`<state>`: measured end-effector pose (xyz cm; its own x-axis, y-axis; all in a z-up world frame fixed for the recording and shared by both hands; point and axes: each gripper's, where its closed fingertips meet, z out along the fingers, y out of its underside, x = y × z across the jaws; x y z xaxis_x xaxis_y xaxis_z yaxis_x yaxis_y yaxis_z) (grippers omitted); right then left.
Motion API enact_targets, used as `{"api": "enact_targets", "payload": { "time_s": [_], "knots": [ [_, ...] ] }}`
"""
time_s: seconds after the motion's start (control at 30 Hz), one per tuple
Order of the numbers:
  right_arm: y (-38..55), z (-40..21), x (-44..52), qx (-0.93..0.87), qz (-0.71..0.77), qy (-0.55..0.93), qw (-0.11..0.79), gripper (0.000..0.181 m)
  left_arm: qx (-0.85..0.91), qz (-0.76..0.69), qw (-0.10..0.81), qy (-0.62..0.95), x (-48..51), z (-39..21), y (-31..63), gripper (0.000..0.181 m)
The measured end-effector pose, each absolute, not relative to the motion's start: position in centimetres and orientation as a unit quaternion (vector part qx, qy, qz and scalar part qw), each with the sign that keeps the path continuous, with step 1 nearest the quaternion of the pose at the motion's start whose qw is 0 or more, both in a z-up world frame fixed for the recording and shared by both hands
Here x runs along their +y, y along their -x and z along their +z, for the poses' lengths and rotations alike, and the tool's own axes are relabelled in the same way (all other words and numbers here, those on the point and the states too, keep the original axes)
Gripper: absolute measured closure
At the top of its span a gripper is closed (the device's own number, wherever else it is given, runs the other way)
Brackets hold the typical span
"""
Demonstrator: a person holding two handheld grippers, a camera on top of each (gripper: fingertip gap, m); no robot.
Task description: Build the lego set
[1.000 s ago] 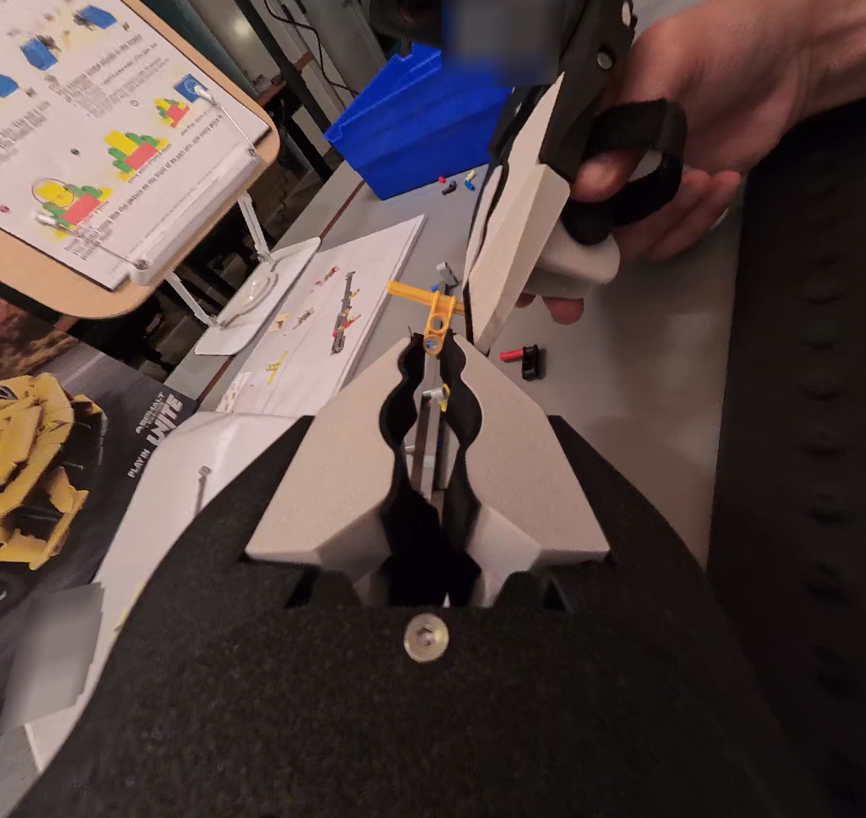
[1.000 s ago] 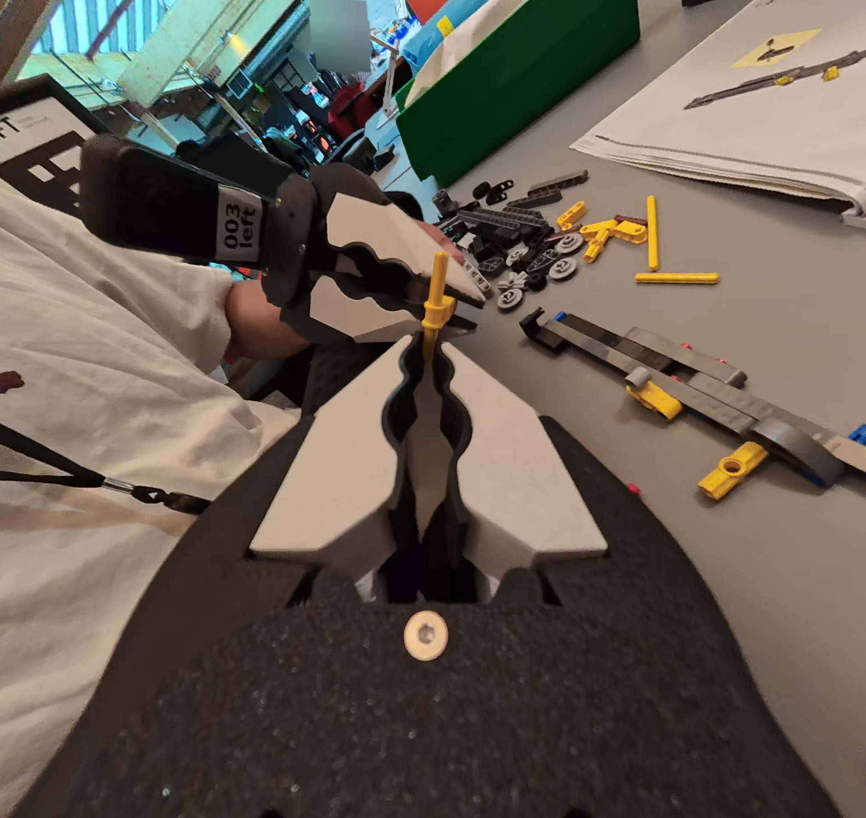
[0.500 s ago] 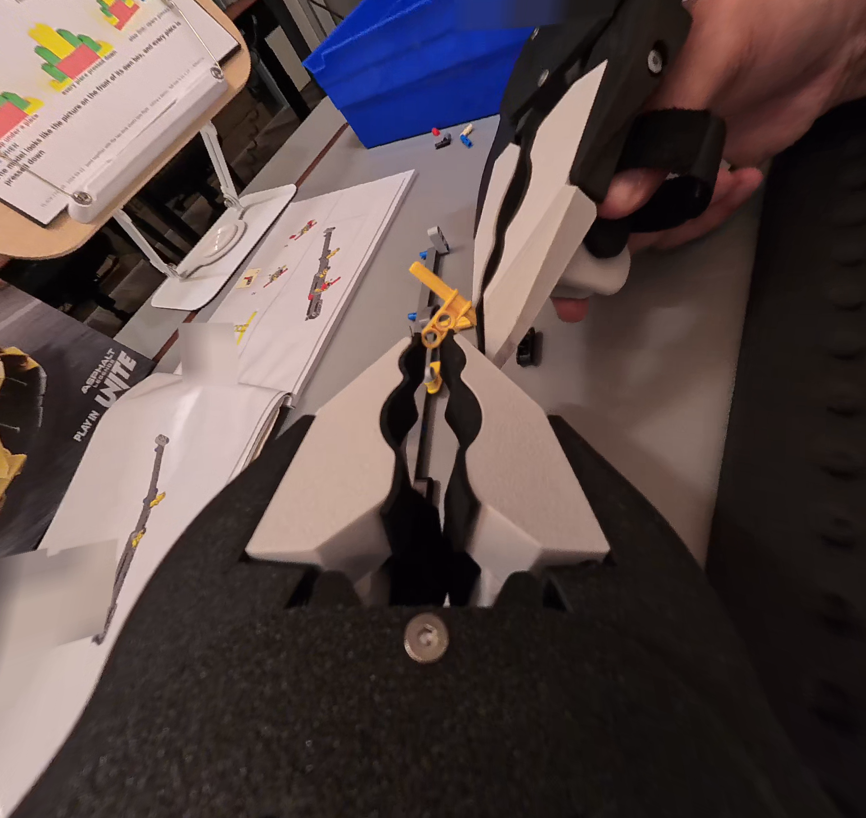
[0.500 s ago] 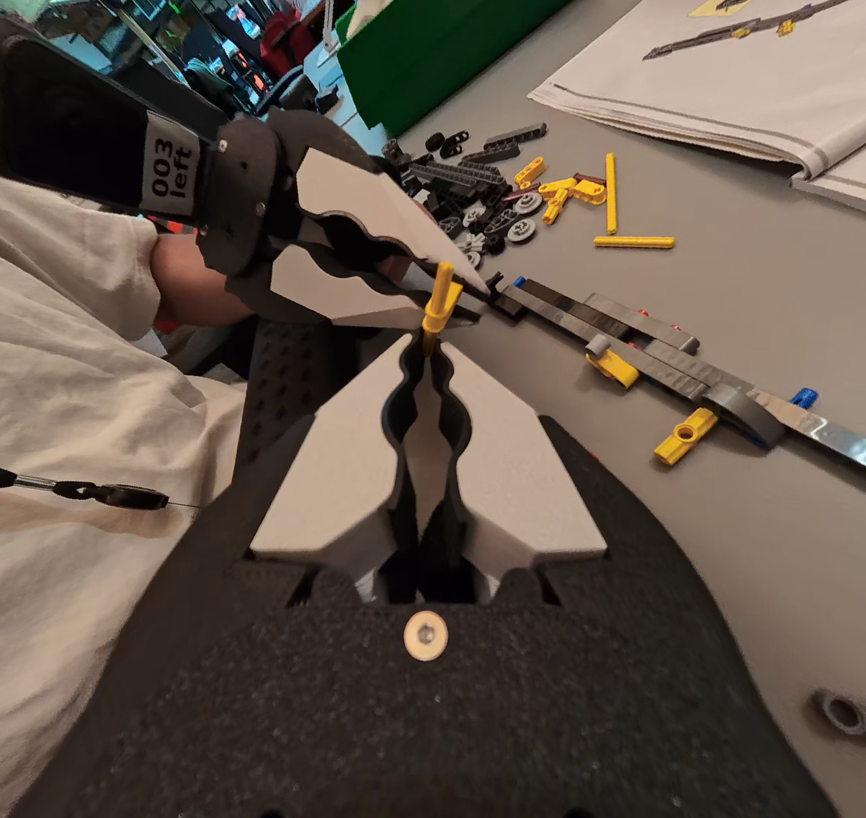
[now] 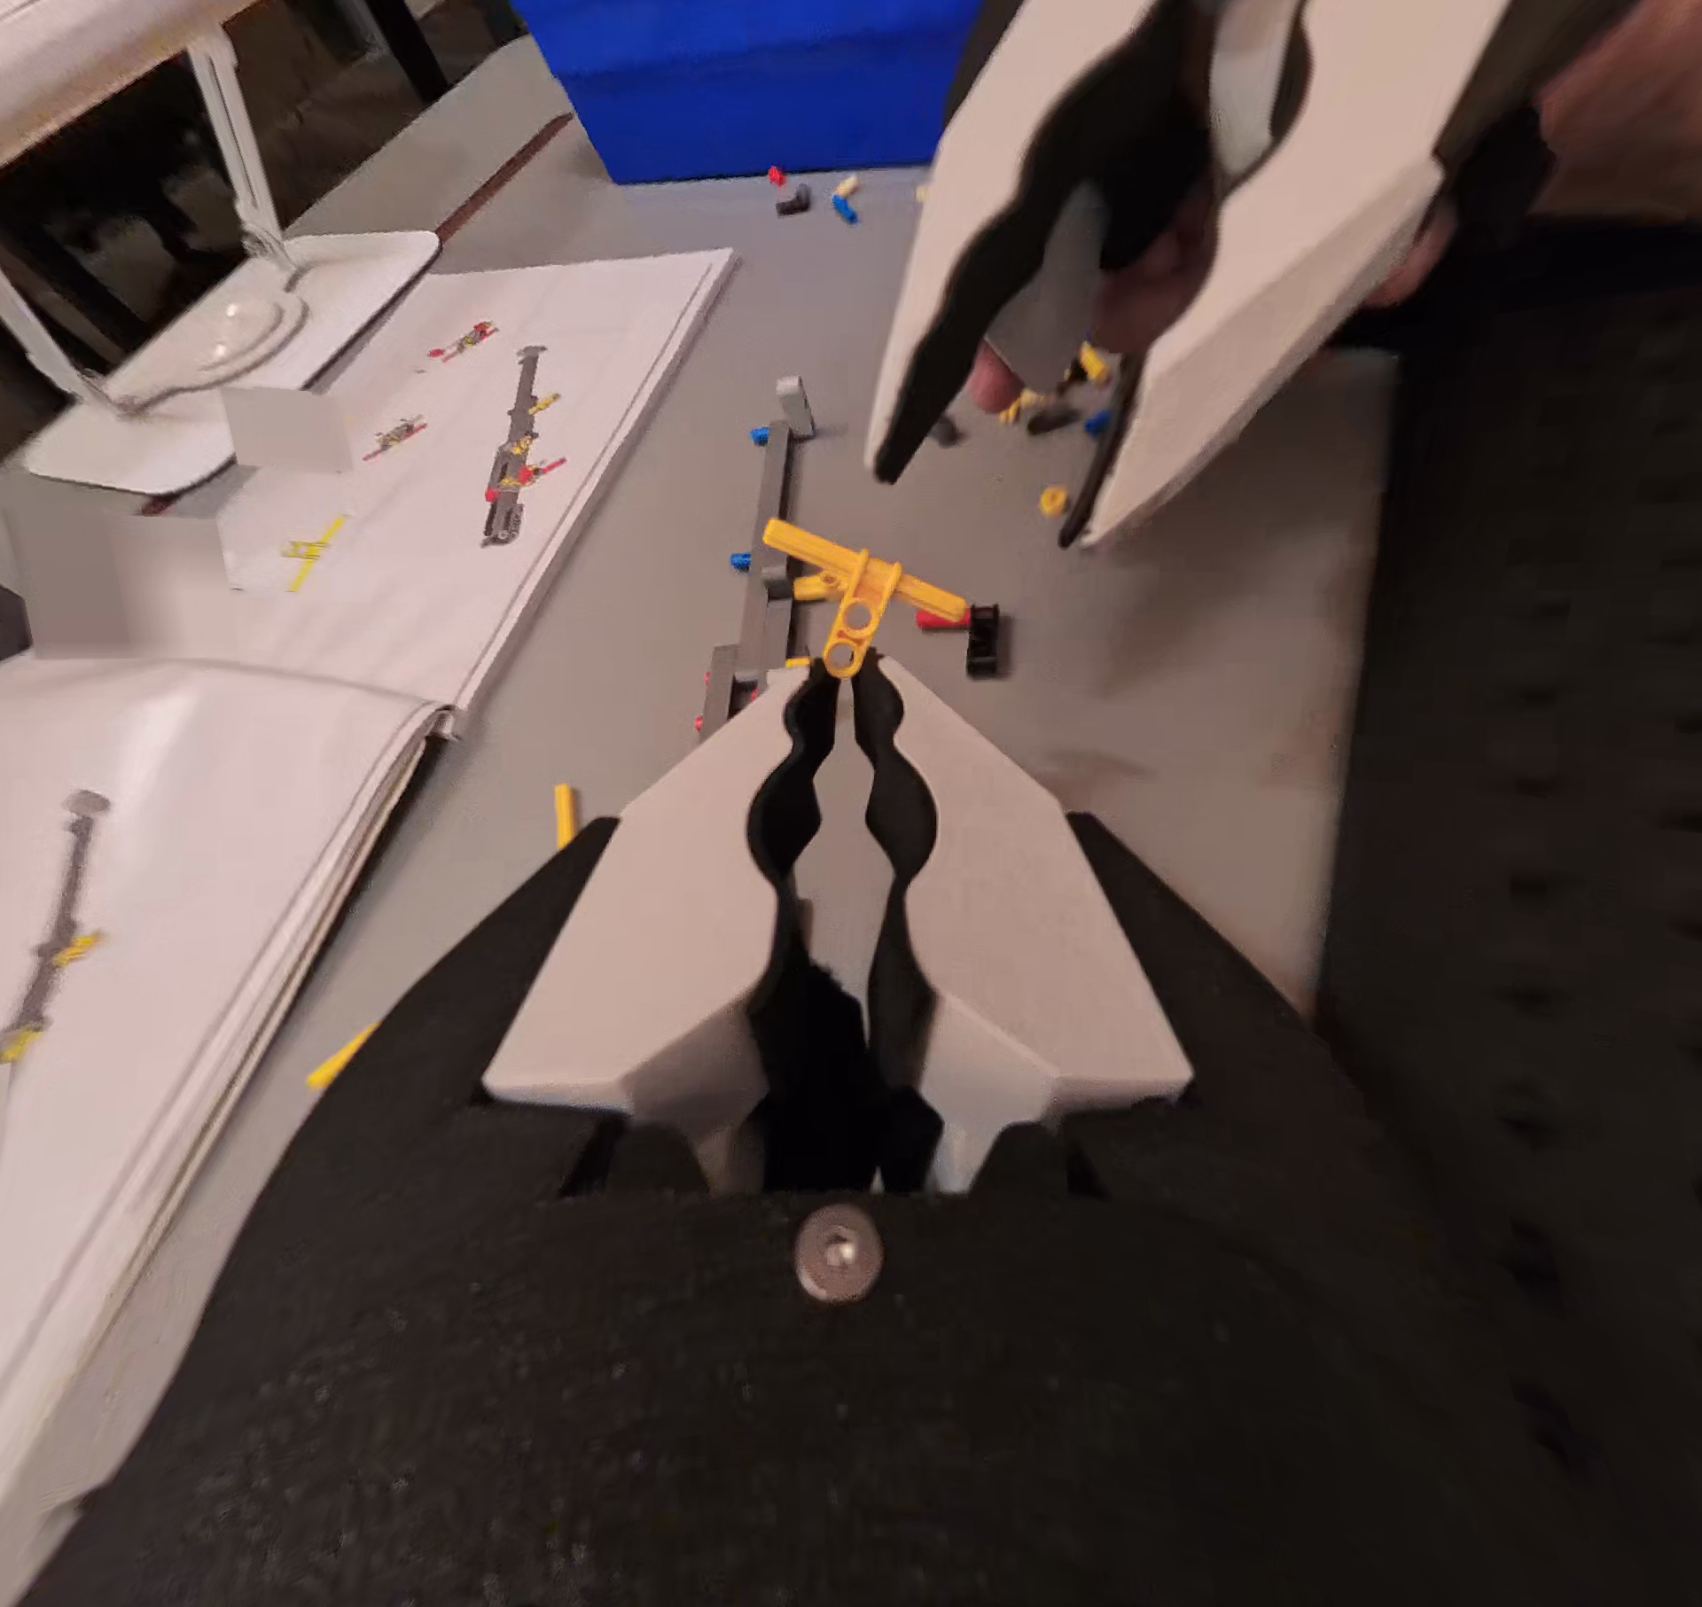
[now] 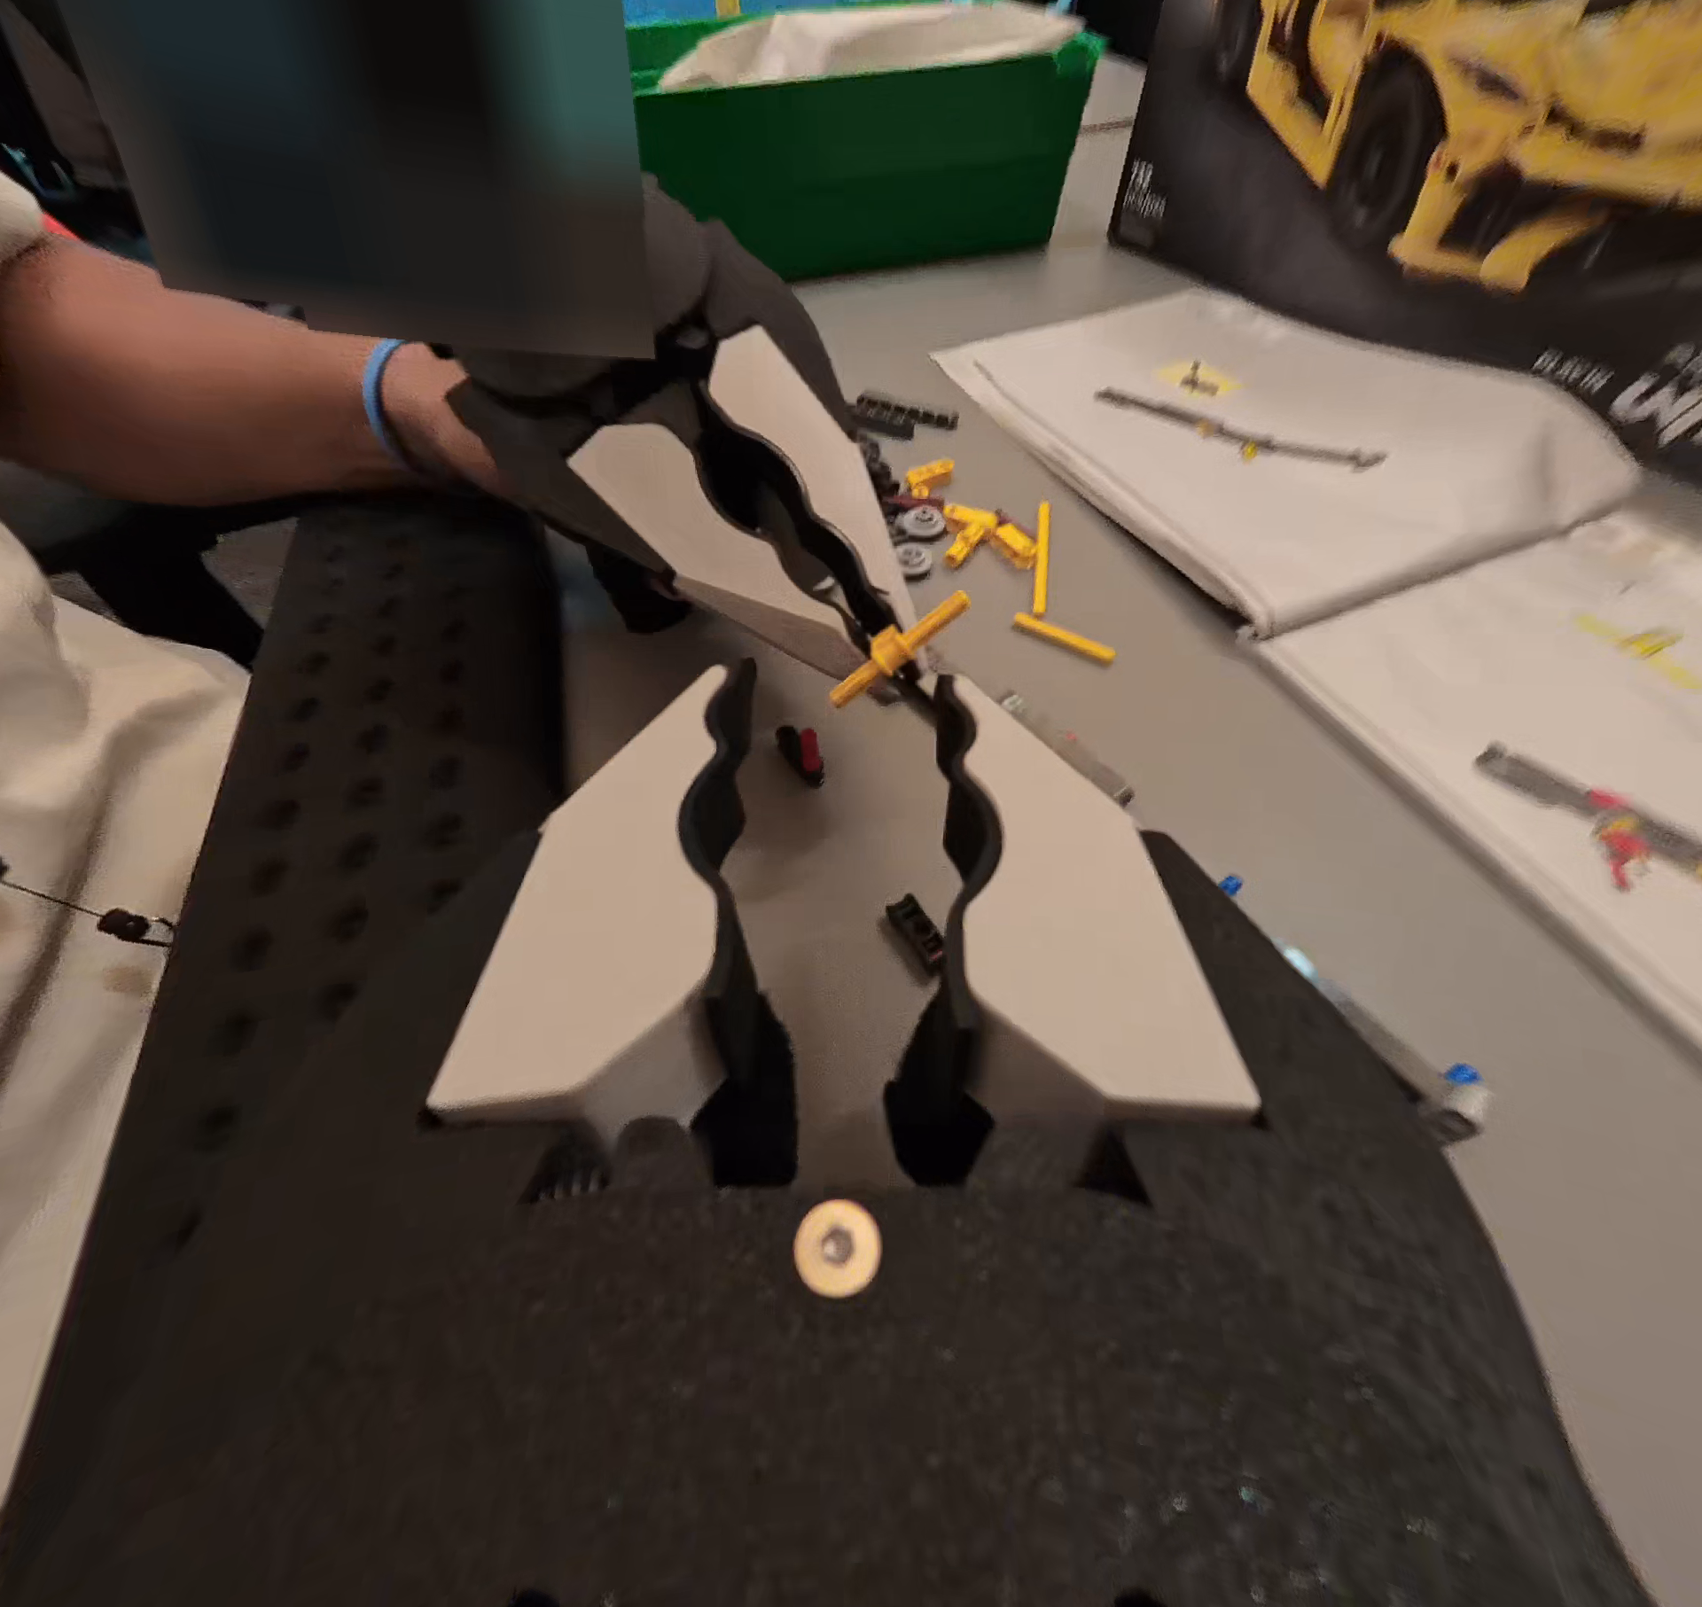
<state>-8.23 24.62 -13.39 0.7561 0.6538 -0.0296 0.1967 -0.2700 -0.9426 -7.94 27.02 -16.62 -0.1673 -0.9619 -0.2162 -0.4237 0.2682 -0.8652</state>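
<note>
1. The left gripper (image 5: 843, 660) is clenched on a yellow connector (image 5: 856, 619), pinching its lower end right at the fingertips. A yellow axle (image 5: 861, 573) runs crosswise through the connector's top, so the two make a small T held above the grey table (image 5: 1151, 734).

2. The right gripper (image 6: 843, 688) is released — its jaws stand wide apart and hold nothing. In the left wrist view it hangs in the air up and to the right of the held piece, clear of it, with a hand (image 5: 1621, 89) behind it.

3. In the right wrist view the left gripper comes in from the upper left, and the yellow T sits at its tip, just beyond the right gripper's open fingers.

4. A long grey beam assembly (image 5: 769, 568) lies flat on the table just behind the held connector, with small blue and red pins along its sides.

5. A black piece with a red pin (image 5: 976, 633) lies on the table just right of the connector; through the right gripper's gap the same piece shows on bare table.

6. Loose yellow parts (image 6: 995, 541) — axles and small connectors — lie scattered beside some grey wheels, near an open instruction booklet (image 6: 1289, 476).

7. Farther off stand a blue bin (image 5: 755, 43), a green bin (image 6: 866, 163) and the set's box with a yellow car (image 6: 1437, 117) pictured on it.
</note>
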Motion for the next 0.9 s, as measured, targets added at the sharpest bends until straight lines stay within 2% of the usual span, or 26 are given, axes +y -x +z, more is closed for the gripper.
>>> {"api": "enact_targets", "payload": {
  "time_s": [0.17, 0.23, 0.27, 0.37, 0.43, 0.5, 0.77, 0.9],
  "knots": [
    [8.9, -12.5, 24.2, -0.353, 0.157, 0.747, 0.541, 0.138, 0.632, -0.456, 0.311, 0.544, 26.1, -15.6, 8.2, 0.178],
    [9.2, -12.9, 24.3, -0.369, 0.150, 0.758, 0.517, 0.132, 0.634, -0.449, 0.314, 0.546, 26.5, -15.7, 8.3, 0.178],
    [9.2, -13.3, 24.5, -0.377, 0.142, 0.767, 0.500, 0.134, 0.636, -0.441, 0.317, 0.548, 26.6, -15.9, 8.3, 0.178],
    [9.8, -12.7, 25.0, -0.407, 0.098, 0.745, 0.519, 0.158, 0.654, -0.406, 0.334, 0.544, 26.8, -16.4, 8.3, 0.178],
    [9.9, -13.6, 25.3, -0.418, 0.084, 0.758, 0.493, 0.145, 0.662, -0.400, 0.337, 0.537, 26.5, -16.6, 8.3, 0.178],
    [9.4, -13.9, 25.8, -0.428, 0.045, 0.754, 0.497, 0.140, 0.655, -0.418, 0.323, 0.540, 26.2, -16.4, 8.4, 0.178],
    [8.8, -13.9, 26.4, -0.439, -0.004, 0.741, 0.508, 0.156, 0.644, -0.459, 0.296, 0.536, 25.3, -15.7, 8.5, 0.181],
    [8.2, -14.1, 26.8, -0.421, -0.001, 0.747, 0.515, 0.160, 0.645, -0.444, 0.319, 0.534, 25.8, -15.5, 8.5, 0.181]
  ]
}}
